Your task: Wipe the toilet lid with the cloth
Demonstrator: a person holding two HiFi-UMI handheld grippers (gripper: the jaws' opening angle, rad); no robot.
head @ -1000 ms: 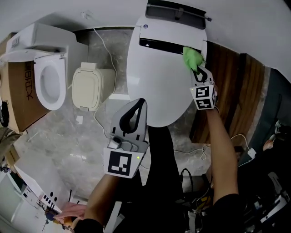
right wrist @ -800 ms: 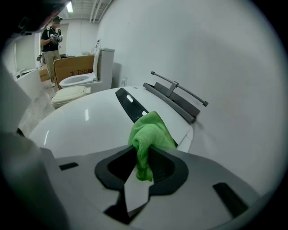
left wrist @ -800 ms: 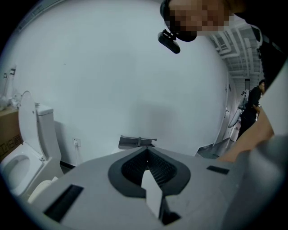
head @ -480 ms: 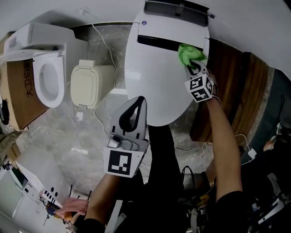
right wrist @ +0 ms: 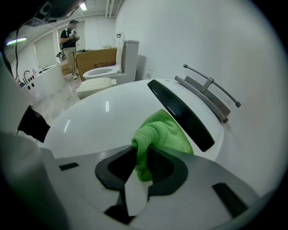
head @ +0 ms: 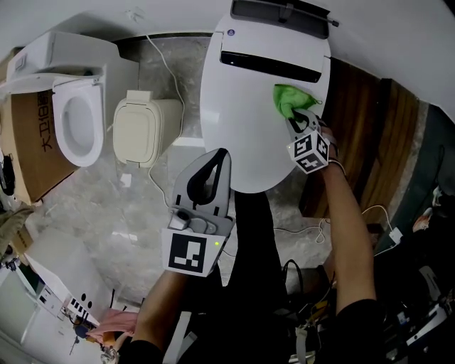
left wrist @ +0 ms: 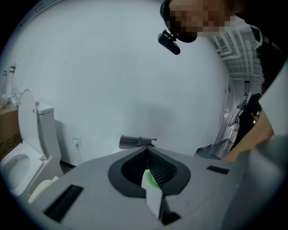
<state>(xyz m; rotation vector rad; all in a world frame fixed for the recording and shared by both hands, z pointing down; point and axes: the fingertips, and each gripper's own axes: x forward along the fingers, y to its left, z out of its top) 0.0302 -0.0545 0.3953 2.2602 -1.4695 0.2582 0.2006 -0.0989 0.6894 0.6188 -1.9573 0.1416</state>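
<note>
Where the right claw [head: 297,117] is closed, a green cloth [head: 288,99] is pinched between its two jaws. The cloth is soft and fuzzy, and it is bunched into a lump. One fold is squeezed inside the claw, and the rest is spread out just past the jaw tips. It is laid on the toilet lid [head: 242,135], which is white, smooth, shiny and rounded like an egg. The cloth is found on the back right part of the lid, just beside a long black strip [head: 274,65] that is set across the lid. Behind that strip a grey bar [head: 281,13] is seen by the white wall. The left claw [head: 222,158] is shut tight with nothing in it, and it is held near the front edge of the lid, well apart from the cloth. Its jaws are grey outside and black and ribbed inside. Off to the left, another white toilet [head: 71,128] with its seat lifted, a brown cardboard box [head: 32,142] and a cream toilet seat [head: 146,131] are seen on the grey stone floor [head: 106,213].
</note>
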